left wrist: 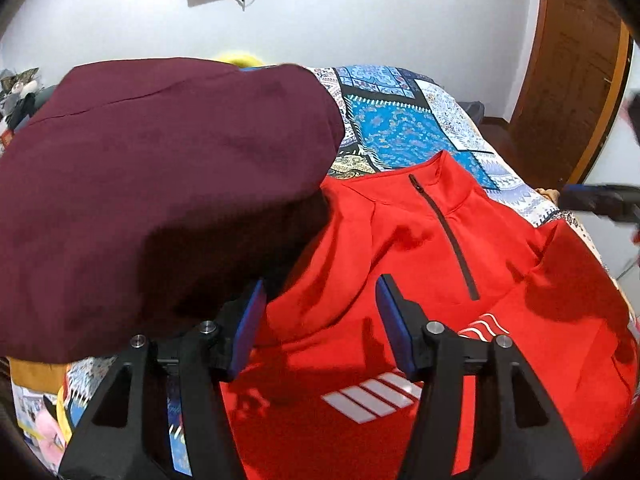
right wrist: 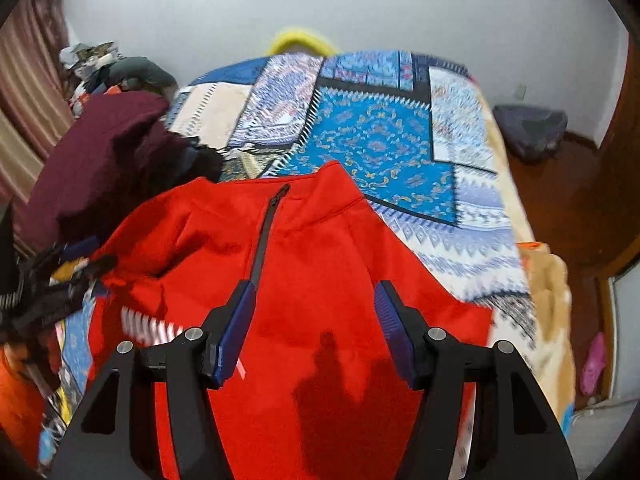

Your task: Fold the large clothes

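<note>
A red quarter-zip top (left wrist: 400,248) with white stripes lies spread on the patterned bed cover (left wrist: 400,120), collar toward the far wall. My left gripper (left wrist: 320,292) hovers above its chest, open, nothing between the blue pads. In the right wrist view the same red top (right wrist: 320,280) fills the foreground and my right gripper (right wrist: 316,296) hangs open over it, right of the zip, empty. The other gripper (right wrist: 60,276) shows blurred at the left edge there. A maroon garment (left wrist: 160,200) lies heaped left of the red top, its edge over the red shoulder.
The blue patchwork bed cover (right wrist: 380,140) runs back to a white wall. A wooden door (left wrist: 572,80) stands at the right. Clutter and a curtain (right wrist: 24,100) sit at the left, a dark bag (right wrist: 532,128) on the floor at right, a yellow object (right wrist: 300,40) behind the bed.
</note>
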